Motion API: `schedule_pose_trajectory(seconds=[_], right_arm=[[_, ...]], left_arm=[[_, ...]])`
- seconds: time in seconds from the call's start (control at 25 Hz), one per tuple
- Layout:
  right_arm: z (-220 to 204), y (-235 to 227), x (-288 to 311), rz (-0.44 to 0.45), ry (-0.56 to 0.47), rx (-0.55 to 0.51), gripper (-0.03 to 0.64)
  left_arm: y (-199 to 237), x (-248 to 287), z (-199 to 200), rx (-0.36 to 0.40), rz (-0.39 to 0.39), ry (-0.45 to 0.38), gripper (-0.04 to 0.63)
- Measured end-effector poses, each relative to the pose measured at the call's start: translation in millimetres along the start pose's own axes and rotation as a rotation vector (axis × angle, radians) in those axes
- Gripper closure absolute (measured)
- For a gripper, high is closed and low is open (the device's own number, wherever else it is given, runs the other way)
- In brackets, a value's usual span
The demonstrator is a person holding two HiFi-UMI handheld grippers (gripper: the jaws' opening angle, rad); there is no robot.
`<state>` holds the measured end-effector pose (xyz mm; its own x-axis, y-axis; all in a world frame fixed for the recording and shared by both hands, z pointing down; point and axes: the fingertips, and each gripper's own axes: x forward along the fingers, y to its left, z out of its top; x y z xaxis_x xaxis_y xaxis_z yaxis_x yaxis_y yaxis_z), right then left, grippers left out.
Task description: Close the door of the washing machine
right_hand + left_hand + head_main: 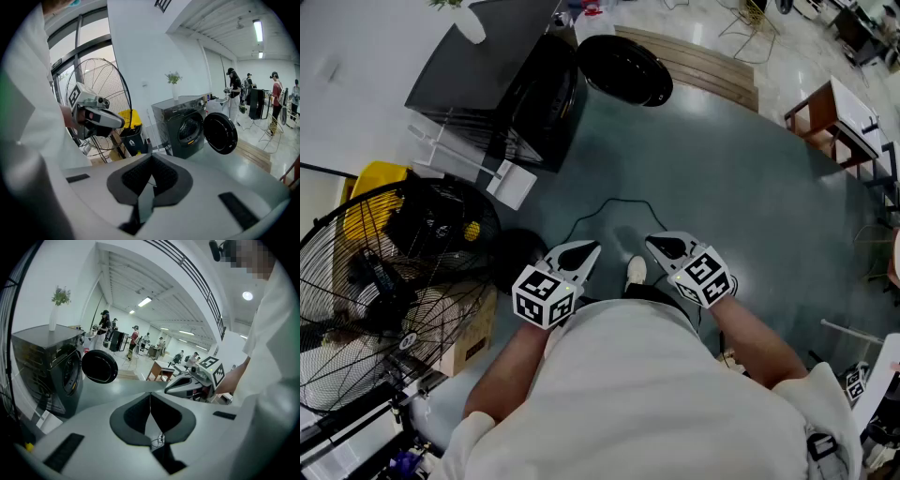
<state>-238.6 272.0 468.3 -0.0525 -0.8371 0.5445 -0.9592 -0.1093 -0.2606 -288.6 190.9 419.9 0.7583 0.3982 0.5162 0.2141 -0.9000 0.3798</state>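
The dark washing machine stands at the far left of the head view. Its round black door hangs wide open, swung out to the right. Both grippers are held close to my body, well short of the machine and touching nothing. My left gripper is shut and empty, and so is my right gripper. The left gripper view shows the machine, the open door and that gripper's closed tips. In the right gripper view the machine and door lie beyond the closed tips.
A large floor fan stands at my left, with a yellow bin behind it and a cardboard box below. A thin cable loops on the grey floor. A wooden platform and a table sit far right. People stand in the background.
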Motion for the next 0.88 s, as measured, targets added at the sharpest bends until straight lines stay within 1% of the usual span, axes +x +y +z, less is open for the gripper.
schedule_pose_trajectory(seconds=[0.2, 0.36, 0.48, 0.64, 0.72, 0.8, 0.88], right_arm=[[-1.5, -51.6, -9.2, -0.013, -0.004, 0.020, 0.611], [0.3, -81.5, -2.7, -0.023, -0.005, 0.064, 0.611], [10.3, -107.2, 11.1, -0.030, 0.008, 0.062, 0.611], [32.9, -143.4, 27.7, -0.052, 0.033, 0.066, 0.609], [47.4, -166.1, 35.8, -0.065, 0.049, 0.050, 0.607], [66.2, -193.7, 46.6, -0.084, 0.051, 0.031, 0.558], [83.2, -220.4, 60.7, -0.105, 0.034, 0.039, 0.558]], left_arm=[[-1.7, 43.3, 30.6, 0.002, 0.000, -0.016, 0.577], [9.4, 66.3, 41.2, -0.012, -0.013, 0.008, 0.577], [30.9, 84.4, 56.3, -0.013, -0.037, 0.016, 0.577], [64.2, 105.8, 87.5, -0.019, -0.055, -0.004, 0.577], [79.4, 115.5, 107.2, -0.020, -0.064, -0.027, 0.577], [94.8, 125.4, 124.4, -0.013, -0.074, -0.043, 0.577], [113.5, 132.0, 135.1, -0.009, -0.079, -0.049, 0.577]])
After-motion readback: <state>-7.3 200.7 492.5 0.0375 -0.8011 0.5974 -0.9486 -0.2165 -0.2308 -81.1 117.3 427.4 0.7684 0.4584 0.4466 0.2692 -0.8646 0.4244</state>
